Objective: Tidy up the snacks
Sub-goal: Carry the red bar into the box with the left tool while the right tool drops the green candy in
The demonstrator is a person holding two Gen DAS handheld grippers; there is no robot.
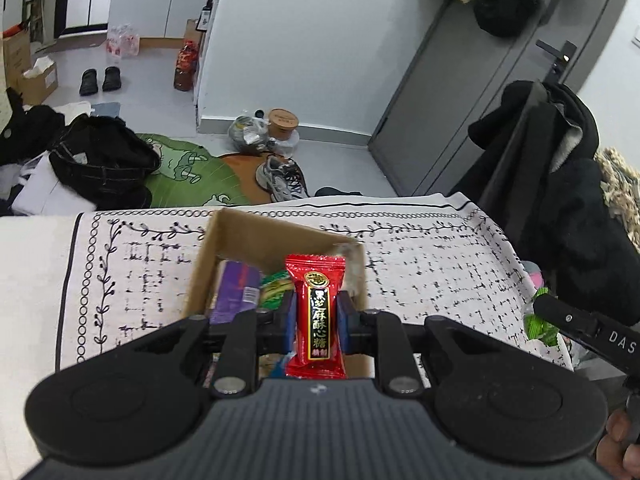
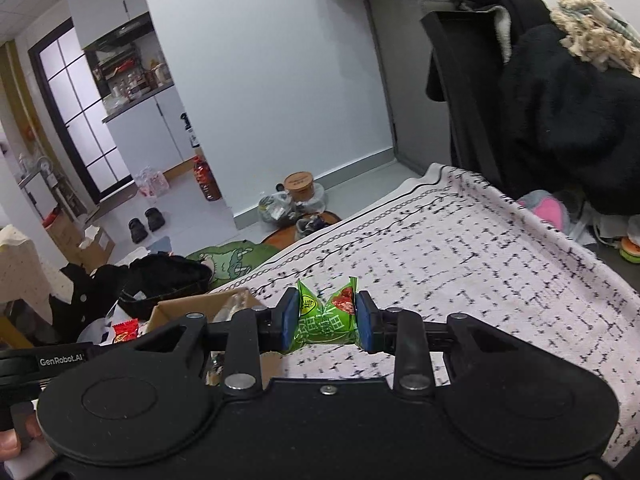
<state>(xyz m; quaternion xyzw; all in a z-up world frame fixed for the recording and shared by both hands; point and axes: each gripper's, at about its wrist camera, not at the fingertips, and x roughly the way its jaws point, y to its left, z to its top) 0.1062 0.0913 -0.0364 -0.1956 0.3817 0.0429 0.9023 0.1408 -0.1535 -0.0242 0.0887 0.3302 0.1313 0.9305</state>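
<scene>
Left wrist view gives me the box's inside; right wrist view shows only its near corner and a flap, low at left.

Left gripper (image 1: 316, 318): pads closed tight on a red candy (image 1: 315, 316), wrapper upright between them, top crimp above the pads, bottom crimp below. The candy hangs over the open cardboard box (image 1: 224, 236), toward its right side.

In the box I make out a purple pack (image 1: 236, 290) along the left wall and a green wrapper (image 1: 276, 288) beside it, partly hidden behind my left pad. More wrappers lower down, too covered by the gripper to tell.

Right gripper (image 2: 327, 322): jaws nearly closed, pinching a green candy (image 2: 326, 320) crosswise, its middle creased, both ends flaring up past the pads. It is above the tablecloth (image 2: 500, 280), to the right of the box and apart from it.

Cross-checks: the left view catches the right gripper's tip and a scrap of the green candy at its far right edge, over the cloth's right border. The right view catches the red candy's top at lower left, above the left gripper's arm, just beside the box.

The box sits on the patterned cloth, turned slightly askew to its border.

A thumb shows at the lower left corner of the right view, fingers at the lower right corner of the left view.
</scene>
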